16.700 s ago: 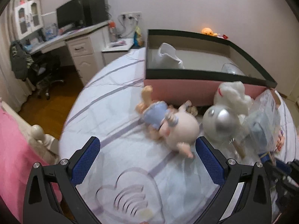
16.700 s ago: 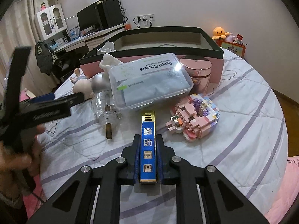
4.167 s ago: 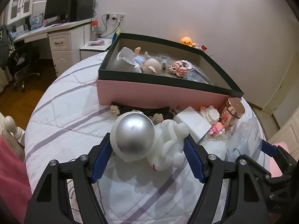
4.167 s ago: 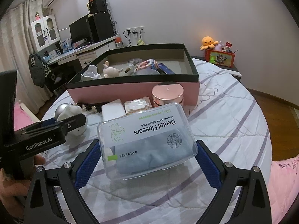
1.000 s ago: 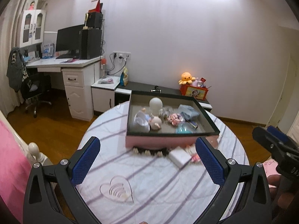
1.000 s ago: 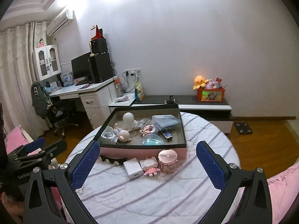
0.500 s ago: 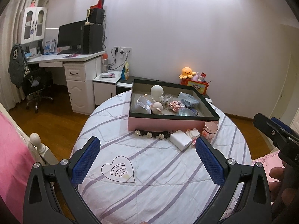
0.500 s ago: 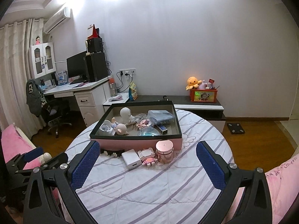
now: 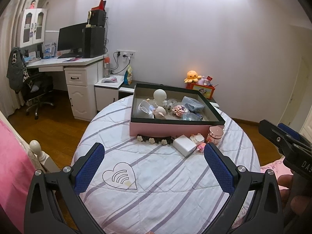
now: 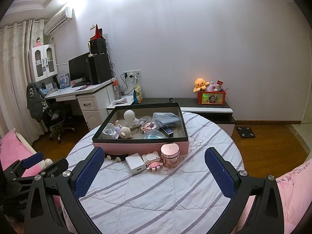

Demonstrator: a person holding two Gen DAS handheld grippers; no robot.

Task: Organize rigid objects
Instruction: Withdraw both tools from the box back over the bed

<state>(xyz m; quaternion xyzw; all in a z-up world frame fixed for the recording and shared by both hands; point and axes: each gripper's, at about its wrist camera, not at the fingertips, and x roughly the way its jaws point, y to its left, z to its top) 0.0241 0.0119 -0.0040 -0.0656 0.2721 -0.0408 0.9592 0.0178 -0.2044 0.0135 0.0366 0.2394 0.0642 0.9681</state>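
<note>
You hold both the left gripper (image 9: 154, 167) and right gripper (image 10: 154, 173) spread and empty, well back from the box (image 10: 140, 143), likely lining up on the leftover charger (image 10: 135, 162), block toy (image 10: 153, 161) and jar (image 10: 170, 155) just beside it.

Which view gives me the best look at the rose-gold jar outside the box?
The right wrist view: the rose-gold jar stands whole and unobstructed before the pink box. The left wrist view shows it farther off, partly behind the block toy.

Pink box (image 10: 140, 147) holds toys; white charger (image 10: 135, 162), brick figure (image 10: 153, 161), rose-gold jar (image 10: 170, 155) lie before it
</note>
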